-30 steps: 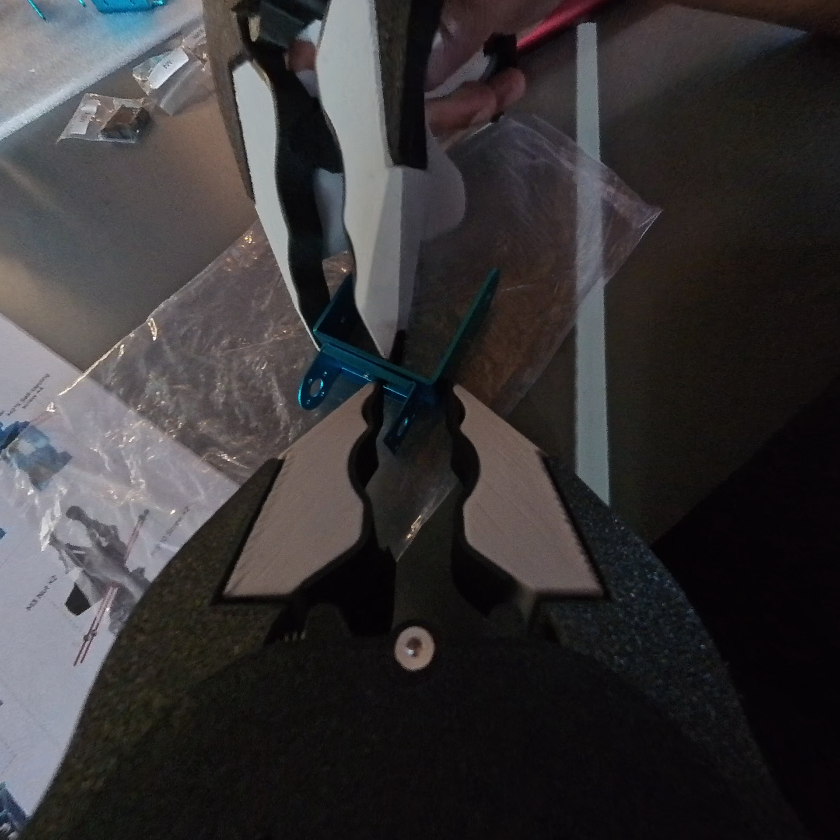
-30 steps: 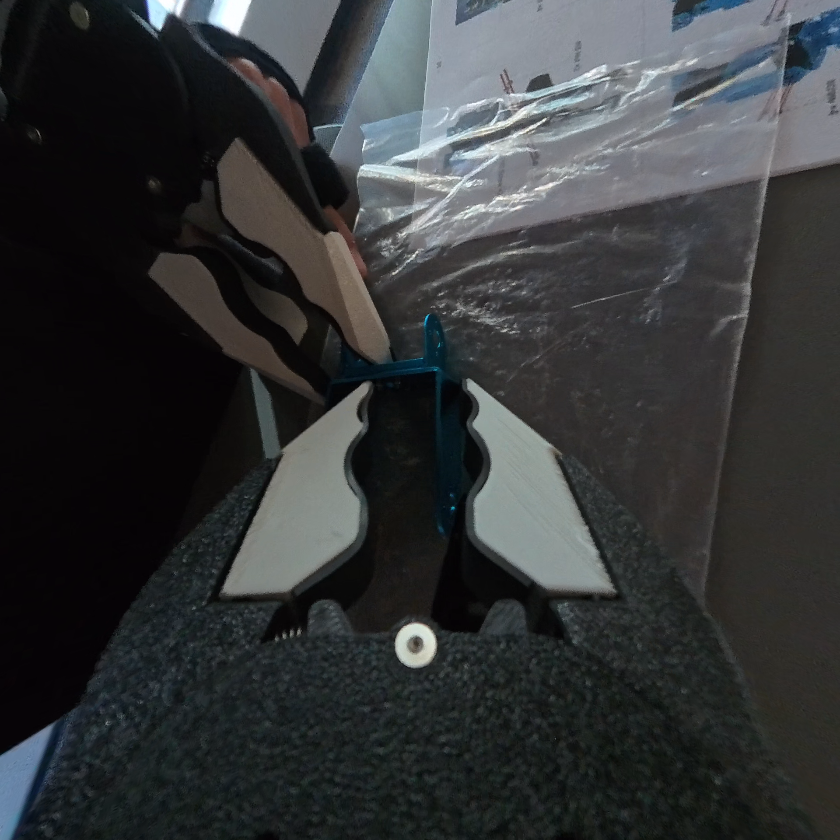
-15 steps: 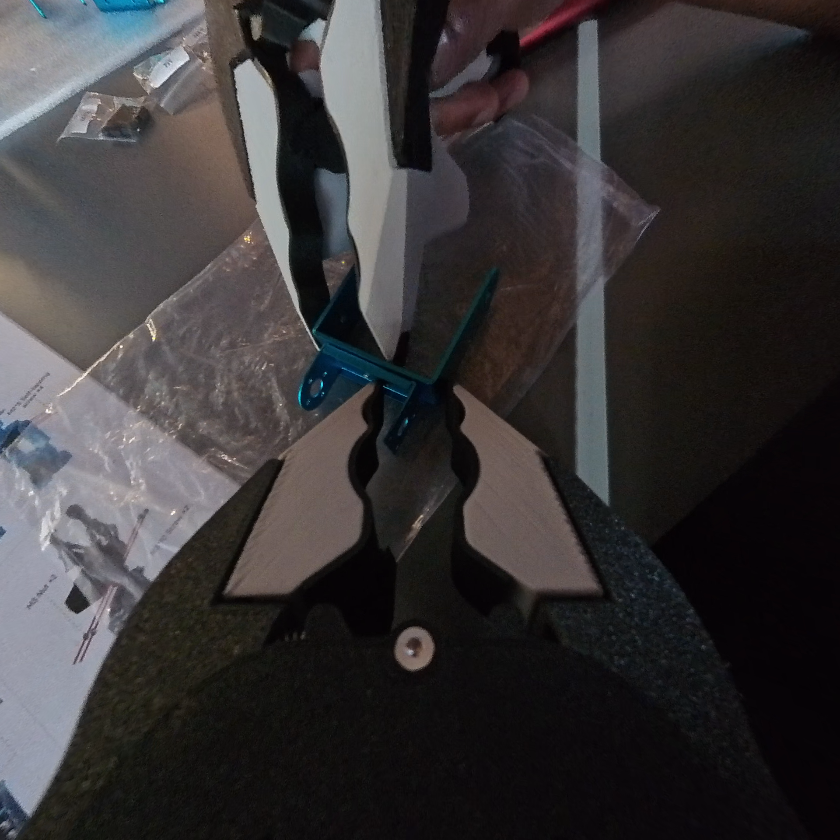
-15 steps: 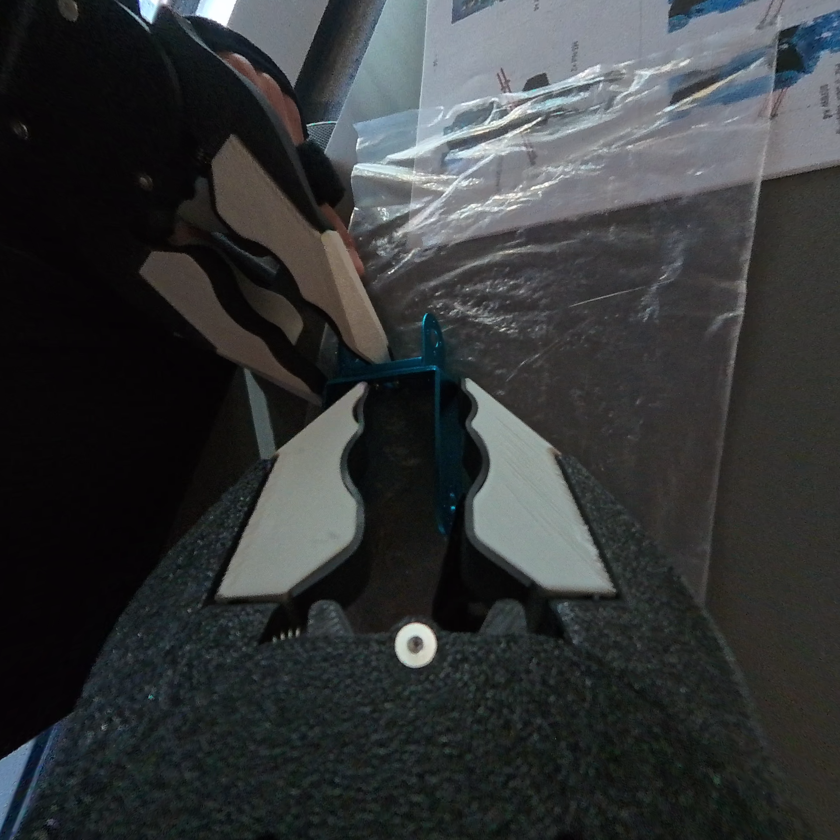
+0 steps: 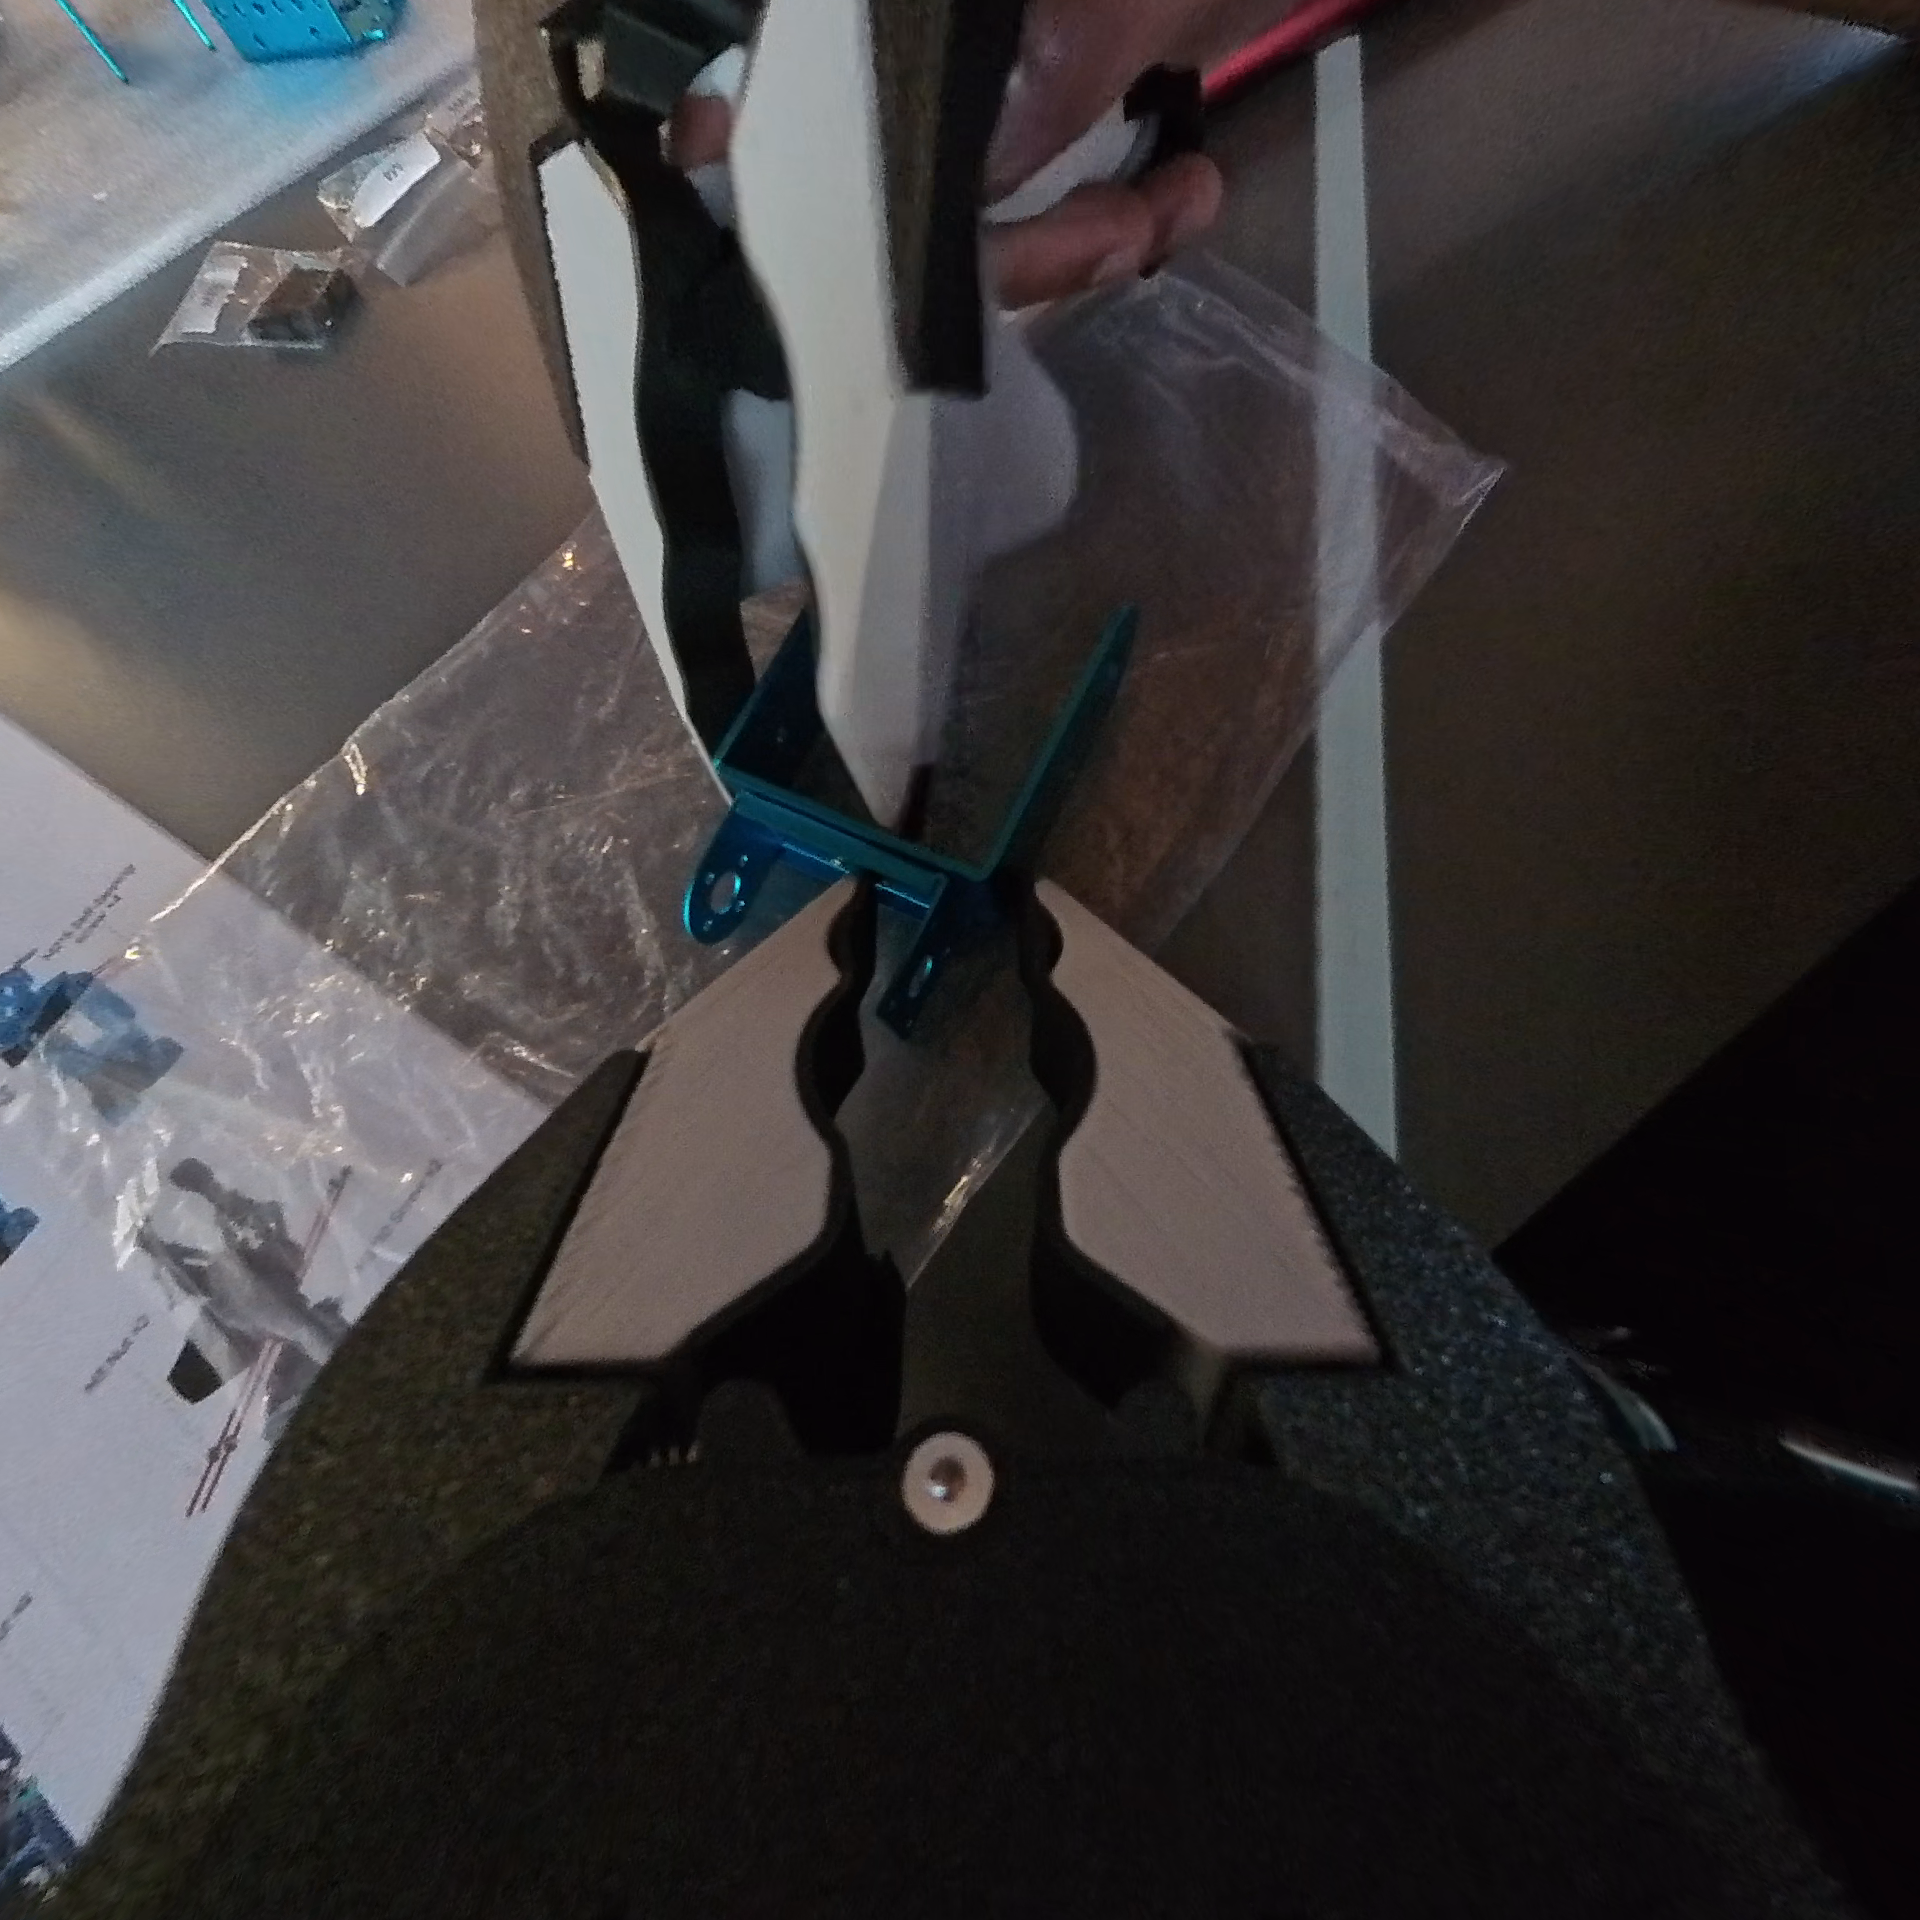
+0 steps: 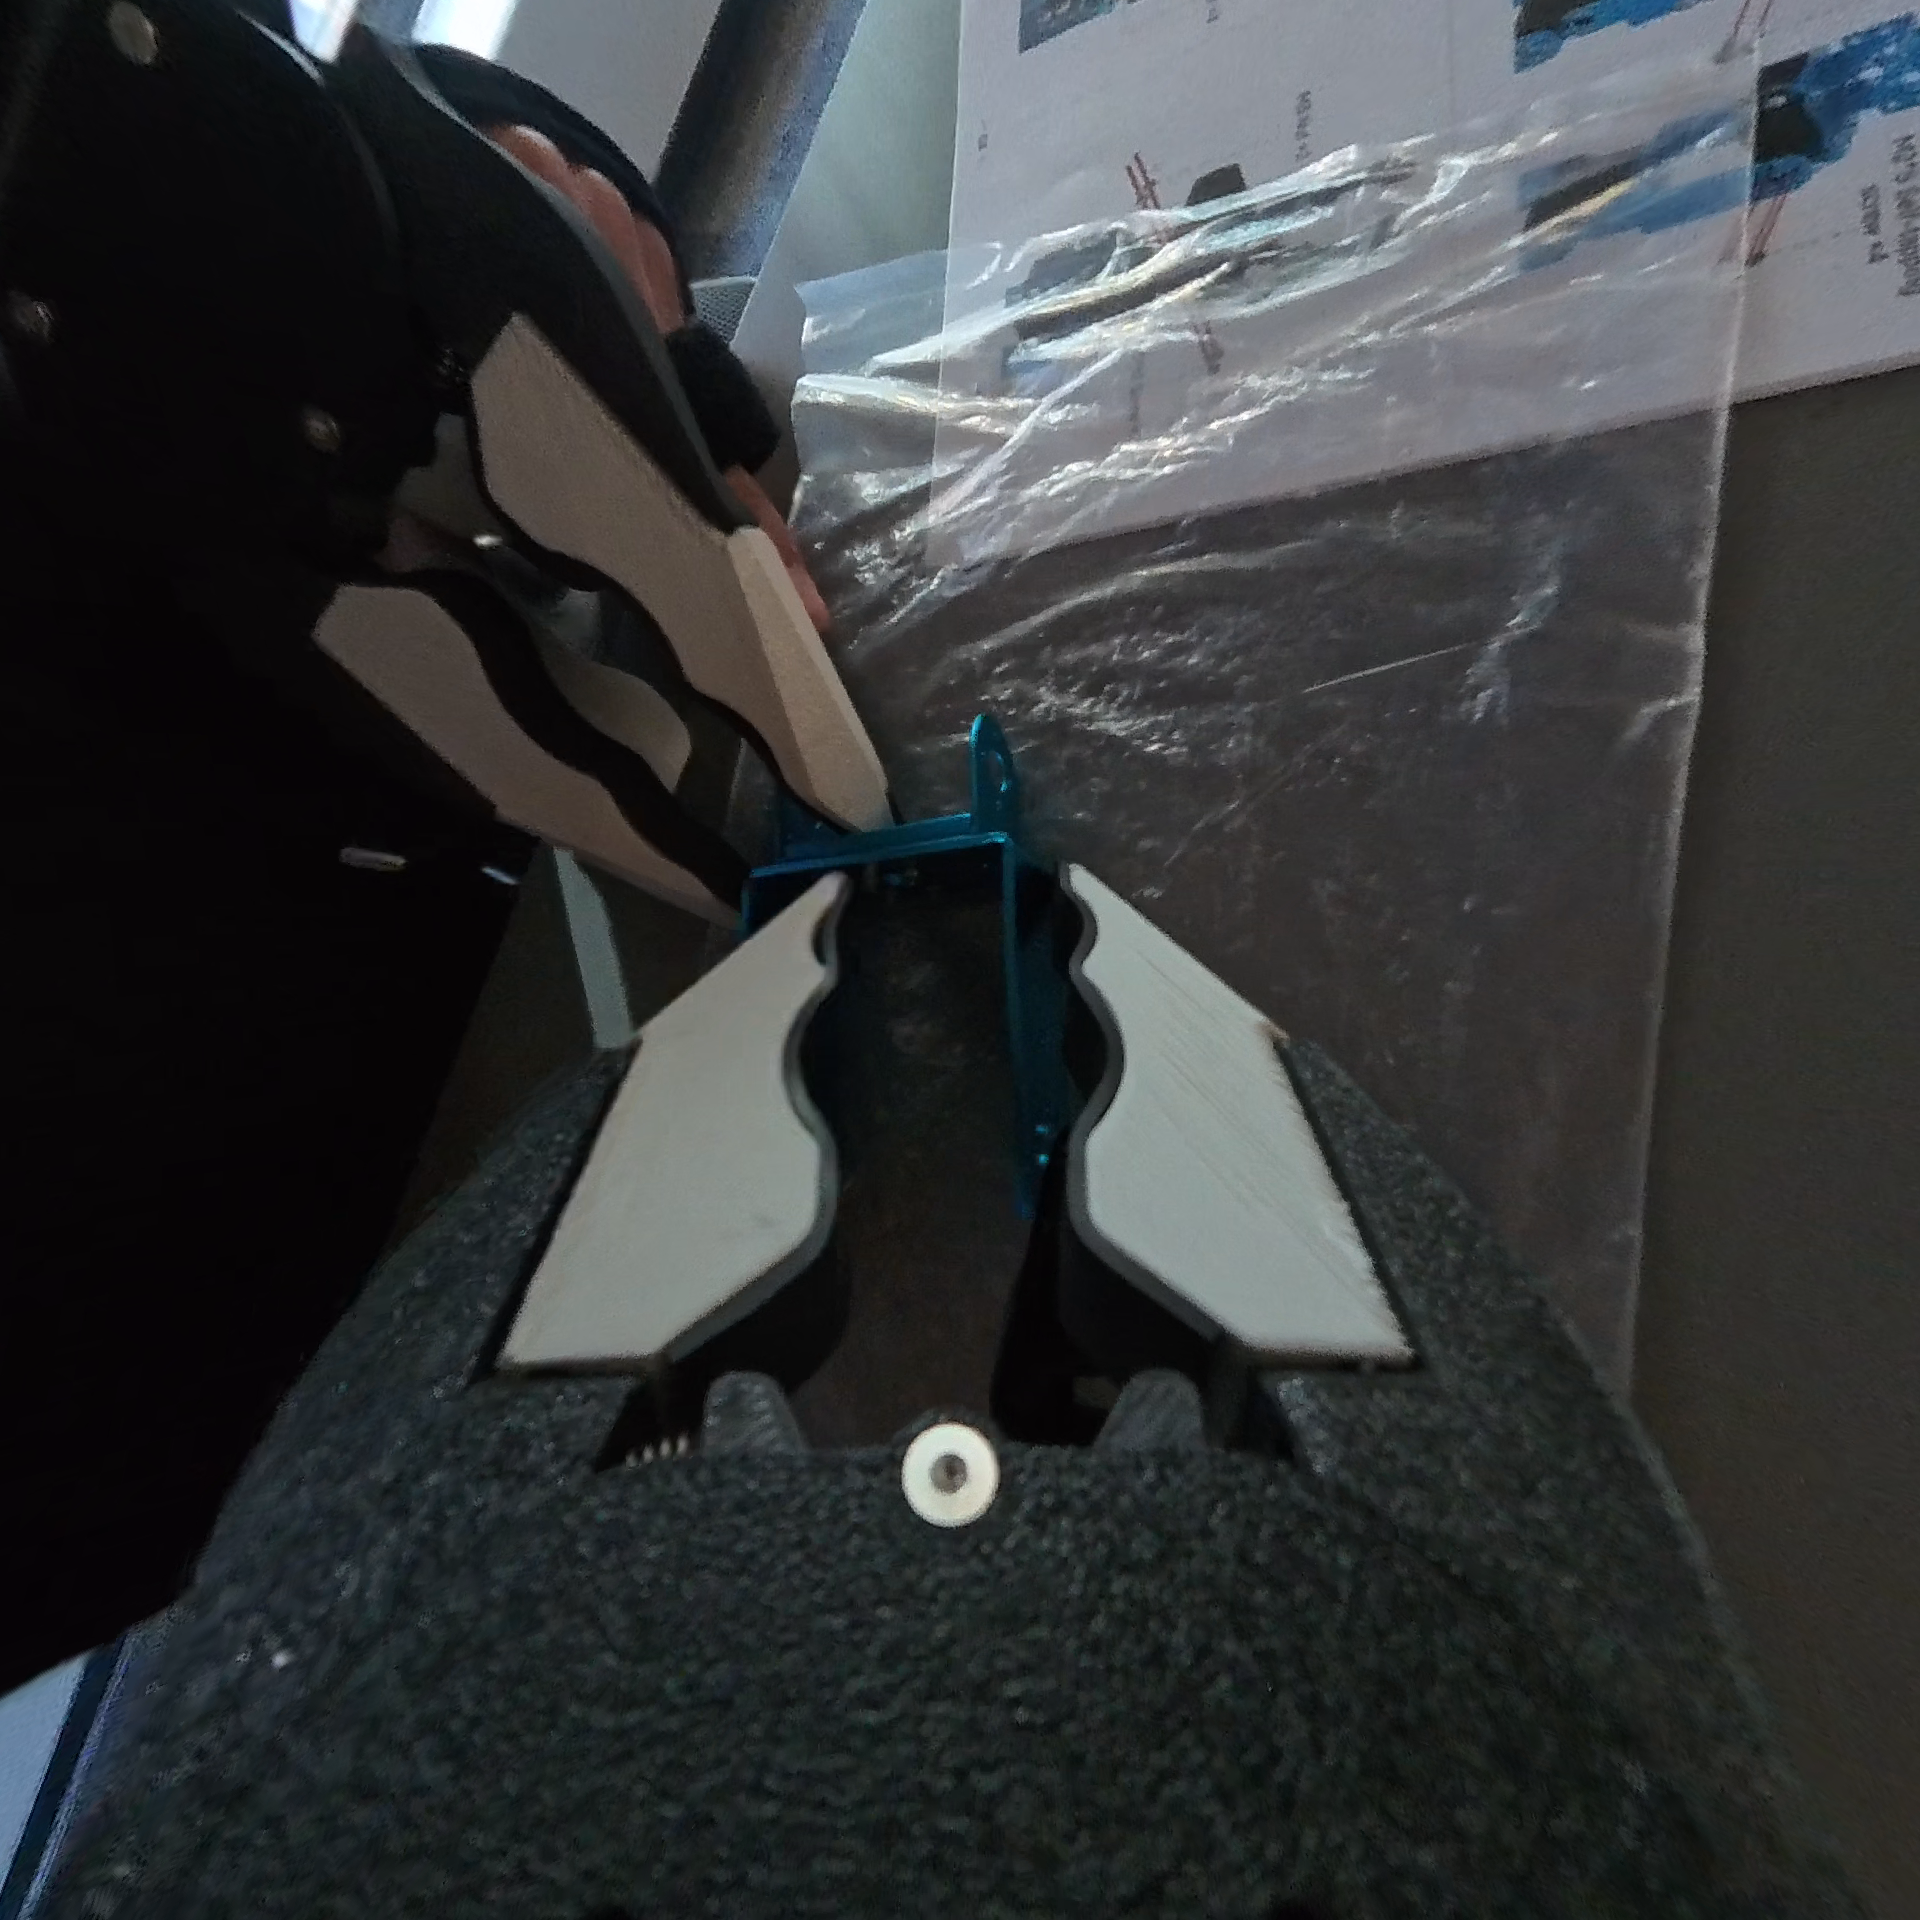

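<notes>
Both tools point(image 5: 940, 904) point(image 6: 951, 883) straddle upright blue U-bracket point(image 6: 1023, 997), arms toward right tool.

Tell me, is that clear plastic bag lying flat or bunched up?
Mostly flat. The clear plastic bag lies spread on the table, wrinkled, one end over a printed sheet. Whether anything is inside, I cannot tell.

Printed captions run beside the diagrams on the white instruction sheet point(image 5: 94, 1164) at left, partly under a clear plastic bag point(image 5: 499, 831). Far left, small parts bags point(image 5: 260, 301) carry white labels.
</notes>
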Demonstrator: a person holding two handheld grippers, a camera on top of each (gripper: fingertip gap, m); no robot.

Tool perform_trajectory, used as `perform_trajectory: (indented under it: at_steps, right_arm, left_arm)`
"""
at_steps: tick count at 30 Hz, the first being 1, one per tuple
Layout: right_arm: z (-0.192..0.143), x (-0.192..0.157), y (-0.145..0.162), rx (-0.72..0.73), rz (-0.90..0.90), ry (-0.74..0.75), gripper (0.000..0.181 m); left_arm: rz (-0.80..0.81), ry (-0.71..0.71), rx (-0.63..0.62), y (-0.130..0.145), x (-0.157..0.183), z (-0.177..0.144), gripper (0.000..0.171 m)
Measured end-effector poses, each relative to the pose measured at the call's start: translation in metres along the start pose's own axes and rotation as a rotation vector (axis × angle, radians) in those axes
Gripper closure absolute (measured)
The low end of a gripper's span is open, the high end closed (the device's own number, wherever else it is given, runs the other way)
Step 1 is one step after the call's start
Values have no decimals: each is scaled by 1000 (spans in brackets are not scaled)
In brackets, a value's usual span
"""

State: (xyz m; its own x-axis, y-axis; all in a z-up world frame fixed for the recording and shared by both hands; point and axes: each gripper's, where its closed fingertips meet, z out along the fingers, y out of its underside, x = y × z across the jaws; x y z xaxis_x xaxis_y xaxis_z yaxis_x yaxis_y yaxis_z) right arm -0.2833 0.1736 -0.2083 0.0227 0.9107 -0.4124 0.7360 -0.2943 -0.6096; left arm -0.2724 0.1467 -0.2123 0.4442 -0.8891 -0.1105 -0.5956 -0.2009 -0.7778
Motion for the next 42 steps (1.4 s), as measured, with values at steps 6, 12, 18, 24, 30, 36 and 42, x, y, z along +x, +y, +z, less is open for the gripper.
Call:
perform_trajectory:
  at_steps: [6, 12, 18, 24, 30, 36, 42]
  right_arm:
    - [-1, -3, 0, 21, 24, -53, 140]
    - [-2, -4, 3, 11, -6, -48, 141]
    - [0, -3, 2, -16, -9, 6, 143]
    - [-2, -2, 1, 18, 50, -52, 146]
    - [-3, -8, 1, 23, 42, -97, 133]
    - [0, -2, 2, -5, -6, 2, 143]
    - [-2, 1, 1, 33, 59, -63, 152]
  left_arm:
    - [2, 11, 2, 0, 1, 0, 145]
    - [5, 32, 1, 0, 3, 0, 145]
    - [10, 27, 4, 0, 3, 0, 145]
    - [6, 24, 5, 0, 3, 0, 145]
    - [5, 26, 4, 0, 3, 0, 145]
    - [8, 18, 7, 0, 3, -1, 145]
    - [7, 17, 7, 0, 3, -1, 145]
